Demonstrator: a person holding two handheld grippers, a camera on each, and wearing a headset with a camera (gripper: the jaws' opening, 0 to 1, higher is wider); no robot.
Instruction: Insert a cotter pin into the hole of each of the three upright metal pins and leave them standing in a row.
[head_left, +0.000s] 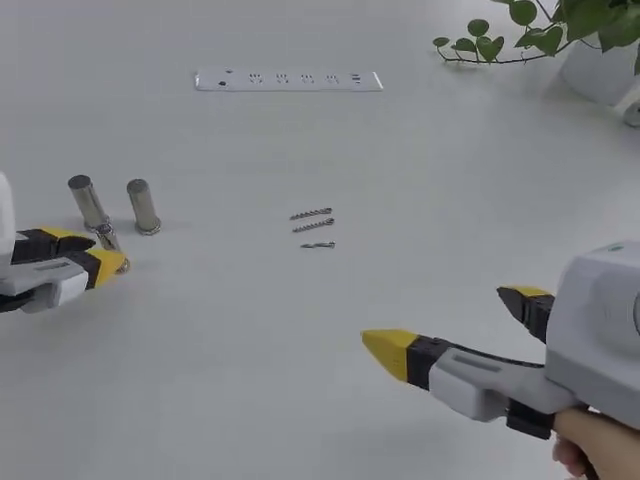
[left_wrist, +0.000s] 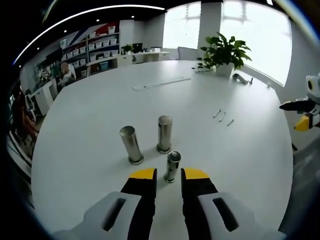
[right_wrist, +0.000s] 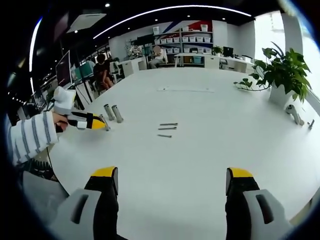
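Left gripper (left_wrist: 169, 172) sits low at the near left of the counter (head_left: 250, 340), its jaws drawn in around the base of the nearest metal pin (left_wrist: 172, 166). Whether they actually pinch it I cannot tell, since a sliver of gap seems to show. Such a low hold would likely steady the pin and leave its upper part free for a cotter pin. The other two metal pins (left_wrist: 164, 134) stand upright just beyond it, close together. Right gripper (head_left: 452, 322) hangs at the near right, jaws spread wide with nothing between them, probably ready to fetch one of the three cotter pins (head_left: 313, 225). These lie side by side mid-counter, well apart from it. A power strip (head_left: 288, 80) lies on the far side. No writing or brand is readable anywhere.
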